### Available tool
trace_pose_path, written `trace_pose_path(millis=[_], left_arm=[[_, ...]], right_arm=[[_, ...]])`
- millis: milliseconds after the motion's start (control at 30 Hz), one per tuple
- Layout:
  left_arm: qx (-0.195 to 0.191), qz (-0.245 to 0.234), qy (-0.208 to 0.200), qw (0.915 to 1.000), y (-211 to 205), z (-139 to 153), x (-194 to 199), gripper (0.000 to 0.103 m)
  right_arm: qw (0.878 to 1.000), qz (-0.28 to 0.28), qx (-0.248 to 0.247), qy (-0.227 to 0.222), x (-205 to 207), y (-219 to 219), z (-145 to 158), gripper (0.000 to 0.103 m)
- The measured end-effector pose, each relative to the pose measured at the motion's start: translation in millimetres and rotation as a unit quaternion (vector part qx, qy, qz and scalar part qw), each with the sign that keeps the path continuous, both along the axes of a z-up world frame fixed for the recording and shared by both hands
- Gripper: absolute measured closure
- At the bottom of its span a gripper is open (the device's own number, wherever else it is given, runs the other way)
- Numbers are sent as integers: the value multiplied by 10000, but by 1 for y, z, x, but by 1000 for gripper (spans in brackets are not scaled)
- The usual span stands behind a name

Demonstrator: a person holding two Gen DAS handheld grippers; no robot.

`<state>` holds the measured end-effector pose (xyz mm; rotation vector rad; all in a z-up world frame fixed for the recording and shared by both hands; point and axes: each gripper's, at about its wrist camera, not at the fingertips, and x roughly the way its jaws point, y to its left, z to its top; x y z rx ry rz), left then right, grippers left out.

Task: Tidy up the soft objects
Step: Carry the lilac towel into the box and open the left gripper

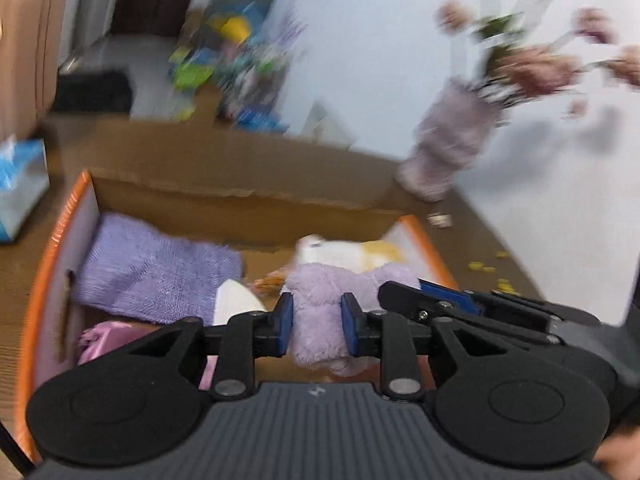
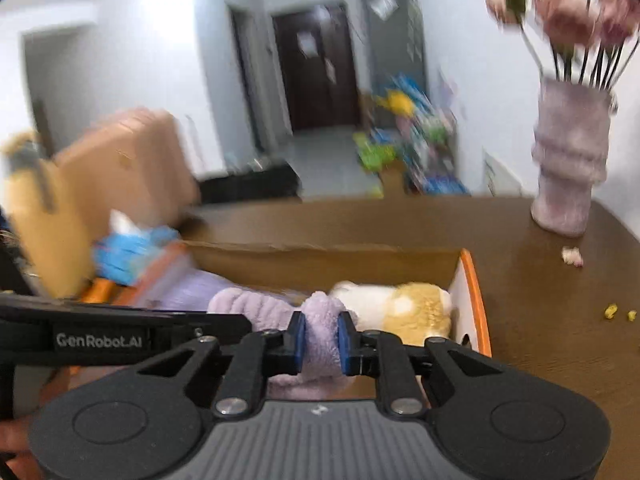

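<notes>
Both grippers hold one lilac plush cloth [image 1: 320, 300] over an open cardboard box [image 1: 240, 200] with orange-edged flaps. My left gripper [image 1: 317, 322] is shut on one end of it. My right gripper [image 2: 322, 338] is shut on the other end [image 2: 320, 332]; its body shows at the right of the left wrist view [image 1: 460, 304]. In the box lie a purple towel [image 1: 156, 268], a white and tan plush toy [image 1: 352, 254], which also shows in the right wrist view [image 2: 404, 308], a pink satin item [image 1: 104, 338] and a white item [image 1: 236, 300].
The box stands on a brown table [image 2: 540, 320]. A lilac vase with pink flowers [image 2: 568, 168] stands at the back right, with crumbs [image 2: 616, 312] near it. A blue tissue pack [image 1: 20, 184] lies left of the box. A tan suitcase [image 2: 120, 168] stands behind.
</notes>
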<state>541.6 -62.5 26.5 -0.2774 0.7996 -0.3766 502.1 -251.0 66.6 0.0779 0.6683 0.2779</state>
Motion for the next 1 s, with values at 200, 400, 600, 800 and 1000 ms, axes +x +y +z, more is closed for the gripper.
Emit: trace_pose_path(millis=[200,400,600,800,1000], left_arm=[[442,153,162,9988,-10,-27,22,54],[520,-19,-386,9979,-1,13,-11,44],[965,-110,-1292,9869,22,74,-78,24],[1686,140,-1938,9664,56,103,-157,14],[1726,393,-2104,9615,75,97,-226,8]], right_arm=[[9927,-124,-996,666,37,20,-42,83],[9938,-52,-972,531,21,19,-21,66],[9950,38,-950,-311,-45,-4,48,50],[9919,130,-947,-842,-131,-33,94,42],[9898,128,-606,-1286,-202,-39,98,37]])
